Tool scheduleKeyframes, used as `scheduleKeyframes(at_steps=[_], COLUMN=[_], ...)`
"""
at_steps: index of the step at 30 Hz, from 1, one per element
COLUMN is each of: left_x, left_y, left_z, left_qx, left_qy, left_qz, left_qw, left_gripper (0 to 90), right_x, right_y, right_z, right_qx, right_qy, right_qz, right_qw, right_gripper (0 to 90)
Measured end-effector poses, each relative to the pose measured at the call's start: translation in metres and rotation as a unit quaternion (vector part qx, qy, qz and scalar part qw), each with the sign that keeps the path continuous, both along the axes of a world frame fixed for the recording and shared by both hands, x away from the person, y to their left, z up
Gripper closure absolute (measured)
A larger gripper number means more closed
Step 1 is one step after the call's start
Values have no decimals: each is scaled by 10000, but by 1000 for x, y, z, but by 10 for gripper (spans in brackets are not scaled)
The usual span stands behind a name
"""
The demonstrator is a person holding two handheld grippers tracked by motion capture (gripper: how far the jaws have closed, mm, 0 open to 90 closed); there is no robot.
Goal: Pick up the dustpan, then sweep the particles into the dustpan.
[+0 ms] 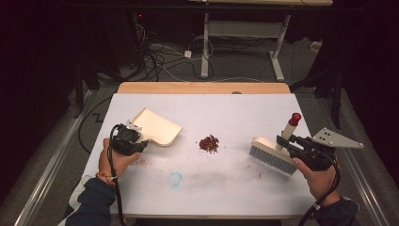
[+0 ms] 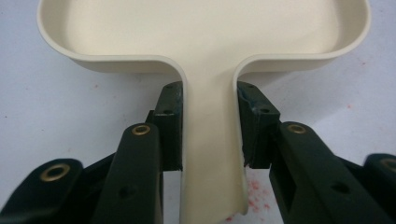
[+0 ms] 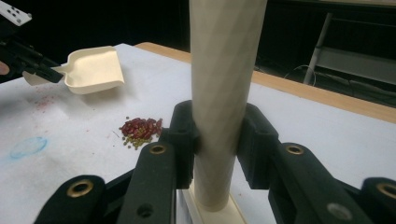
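Dustpan [image 1: 157, 126] — cream plastic, lying left of centre in the high view on the white table [image 1: 226, 108], its flat handle clamped between the pads of the left gripper [image 1: 134, 132]. In the left gripper view the pan [image 2: 205, 28] fills the top of the frame and the handle runs down the middle, with both jaws pressed to its edges.

Brush [image 1: 275, 153] — cream block with grey bristles, at the right of the high view; its upright handle ends in a red knob. The right gripper [image 1: 284, 140] is closed around the handle, which the right gripper view shows as a pale post [image 3: 224, 84] squeezed between both jaws.

Beans [image 1: 209, 143] — small red-brown heap at table centre, between pan and brush, well apart from each; seen at lower left of the right gripper view [image 3: 140, 129].

Stains — faint blue ring [image 1: 175, 179] and pinkish smears on the table's near half.
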State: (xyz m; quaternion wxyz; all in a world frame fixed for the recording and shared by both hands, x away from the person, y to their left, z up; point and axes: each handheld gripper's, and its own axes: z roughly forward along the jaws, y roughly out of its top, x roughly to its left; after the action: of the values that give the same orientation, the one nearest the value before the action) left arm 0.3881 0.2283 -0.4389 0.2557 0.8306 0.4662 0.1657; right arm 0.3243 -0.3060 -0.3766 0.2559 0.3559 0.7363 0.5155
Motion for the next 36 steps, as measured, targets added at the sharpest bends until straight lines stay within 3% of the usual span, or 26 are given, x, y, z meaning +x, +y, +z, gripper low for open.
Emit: scheduleKeyframes(at_steps=[14,17,21,28,36], left_x=[-22,-28,-36,-44,-48], left_y=[9,9,8,4,-7], left_z=[20,19,13,6,2], left_qx=[183,231,278,328,351], left_qy=[35,98,207,360,491], left_qz=[-491,-719,-896,-1059,-1279], left_qw=[9986,9971,9954,9932,9899], left_gripper=[642,642,642,642,642], right_x=[5,8,16,41,70], right_y=[-1,0,7,31,59], right_z=[1,1,2,-2,-1], right_qx=[47,84,145,3,-76], right_qy=[-29,-59,-45,-21,-48], right_qz=[-43,-34,37,193,114], right_qw=[10000,9999,9999,9998,9999], right_gripper=[706,706,707,706,707])
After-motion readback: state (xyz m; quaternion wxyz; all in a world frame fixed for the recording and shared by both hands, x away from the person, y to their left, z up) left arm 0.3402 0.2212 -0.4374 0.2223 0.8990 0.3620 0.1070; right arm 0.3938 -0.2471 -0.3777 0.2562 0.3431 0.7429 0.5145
